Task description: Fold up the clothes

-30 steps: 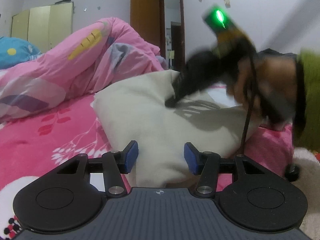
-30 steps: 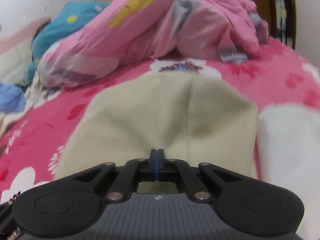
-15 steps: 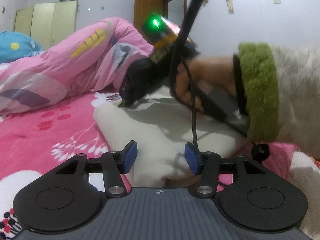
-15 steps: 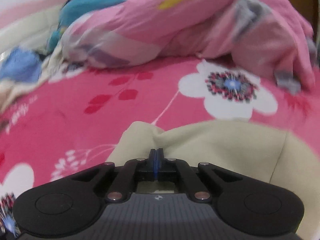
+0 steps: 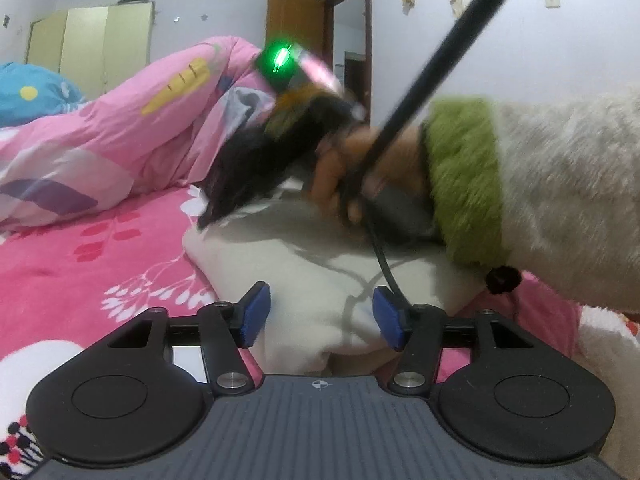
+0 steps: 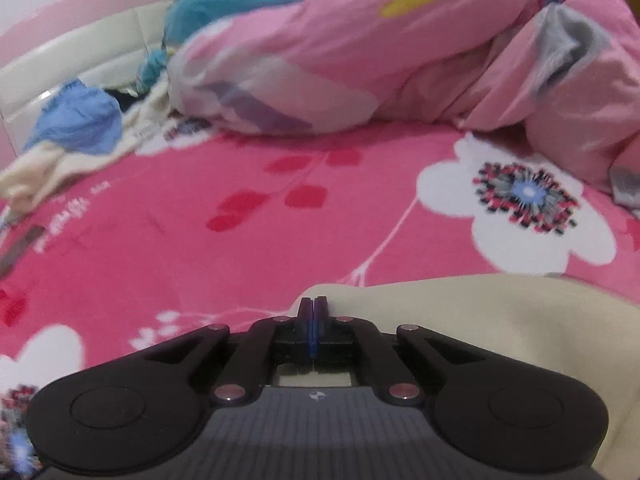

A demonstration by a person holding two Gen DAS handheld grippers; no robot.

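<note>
Right tool (image 6: 314, 312) (fingers pressed together at the cream garment's (image 5: 304, 280) far edge, grip unclear) could drag the fold askew, while left tool (image 5: 318, 316) gaped empty.

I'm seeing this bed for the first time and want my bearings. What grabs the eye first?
The hot-pink floral bedsheet fills both views, with a rumpled pink duvet heaped at its far side. In front lies the cream garment, the left gripper open at its near edge. The right gripper, its green light glowing in the left view, sits shut at the garment's far edge.
</note>
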